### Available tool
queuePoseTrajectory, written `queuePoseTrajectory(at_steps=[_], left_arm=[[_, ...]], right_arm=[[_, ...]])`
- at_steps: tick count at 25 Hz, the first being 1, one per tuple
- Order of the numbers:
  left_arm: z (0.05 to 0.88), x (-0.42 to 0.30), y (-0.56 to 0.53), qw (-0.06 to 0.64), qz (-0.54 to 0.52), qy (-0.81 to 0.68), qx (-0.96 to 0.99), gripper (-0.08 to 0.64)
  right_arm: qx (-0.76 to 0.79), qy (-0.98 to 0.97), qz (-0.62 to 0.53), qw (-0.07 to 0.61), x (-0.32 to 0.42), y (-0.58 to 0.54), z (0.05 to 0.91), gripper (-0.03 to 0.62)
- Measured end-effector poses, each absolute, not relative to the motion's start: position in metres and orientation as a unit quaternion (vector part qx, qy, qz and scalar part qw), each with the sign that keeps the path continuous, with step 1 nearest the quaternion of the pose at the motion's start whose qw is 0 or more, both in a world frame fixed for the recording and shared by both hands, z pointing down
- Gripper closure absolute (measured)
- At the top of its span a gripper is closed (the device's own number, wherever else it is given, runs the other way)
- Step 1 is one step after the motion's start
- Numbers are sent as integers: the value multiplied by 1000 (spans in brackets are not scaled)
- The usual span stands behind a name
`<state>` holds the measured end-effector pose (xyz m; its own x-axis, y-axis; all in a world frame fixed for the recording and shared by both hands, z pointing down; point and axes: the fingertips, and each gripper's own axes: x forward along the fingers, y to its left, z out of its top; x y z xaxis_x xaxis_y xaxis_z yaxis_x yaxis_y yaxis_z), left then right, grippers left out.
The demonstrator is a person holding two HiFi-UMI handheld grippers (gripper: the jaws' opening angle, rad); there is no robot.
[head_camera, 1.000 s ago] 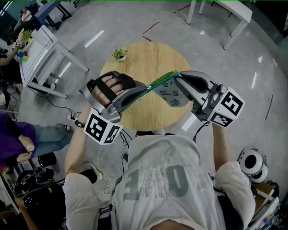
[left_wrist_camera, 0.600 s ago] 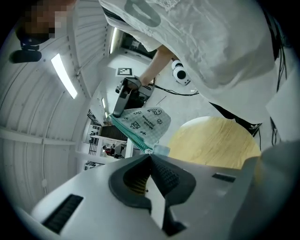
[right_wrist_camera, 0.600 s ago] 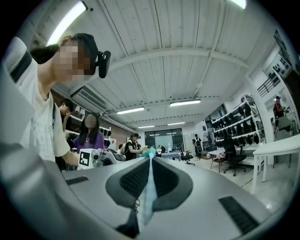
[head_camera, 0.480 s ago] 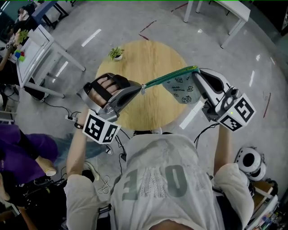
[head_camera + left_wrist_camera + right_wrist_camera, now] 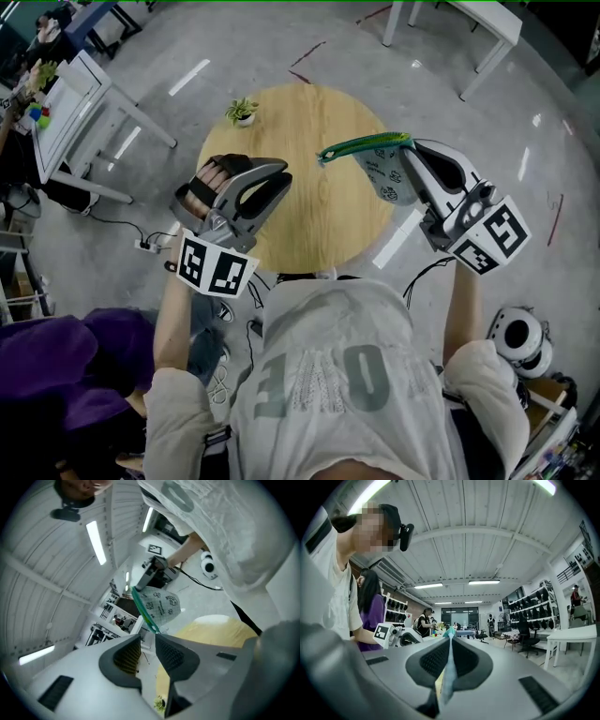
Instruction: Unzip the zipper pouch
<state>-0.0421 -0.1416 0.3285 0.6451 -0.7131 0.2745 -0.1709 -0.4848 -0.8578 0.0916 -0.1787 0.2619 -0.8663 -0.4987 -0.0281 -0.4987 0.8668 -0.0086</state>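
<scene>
Grey right gripper (image 5: pixel 410 153) is pinching the zipper pouch (image 5: pixel 380 176), which is hanging over the round wooden table (image 5: pixel 319 117) at three o'clock. The left gripper (image 5: pixel 279 176) has just been opening, holding nothing. A little plant (image 5: pixel 246 112) is sitting at eleven o'clock.

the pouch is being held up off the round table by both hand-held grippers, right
Not by both. Only the right hand-held gripper is shut on the pouch, holding it up off the round table. The left hand-held gripper has just been opening its jaws; the left gripper view shows them apart with nothing between them, the pouch clear ahead.
</scene>
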Motion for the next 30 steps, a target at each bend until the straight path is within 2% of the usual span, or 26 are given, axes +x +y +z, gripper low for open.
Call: queuePoseTrajectory(at_steps=[2, 5, 8, 10, 17, 30], left_arm=[[312, -48, -147, 384, -262, 324, -824, 472], [285, -68, -155, 314, -166, 410, -840, 472], [266, -100, -159, 215, -39, 508, -833, 474], [257, -117, -159, 178, 25, 549, -817, 496], [279, -155, -158, 132, 41, 645, -752, 529], [318, -197, -143, 82, 29, 703, -705, 531]], right_arm=[[-266, 964, 1, 0, 88, -184, 267, 556], [-278, 960, -6, -22, 78, -191, 282, 556], [-288, 956, -13, -55, 64, -199, 306, 555], [-289, 954, -22, -77, 53, -206, 323, 555], [-254, 958, -63, -115, 11, -208, 369, 555], [-180, 944, -262, -84, -55, -197, 449, 555]])
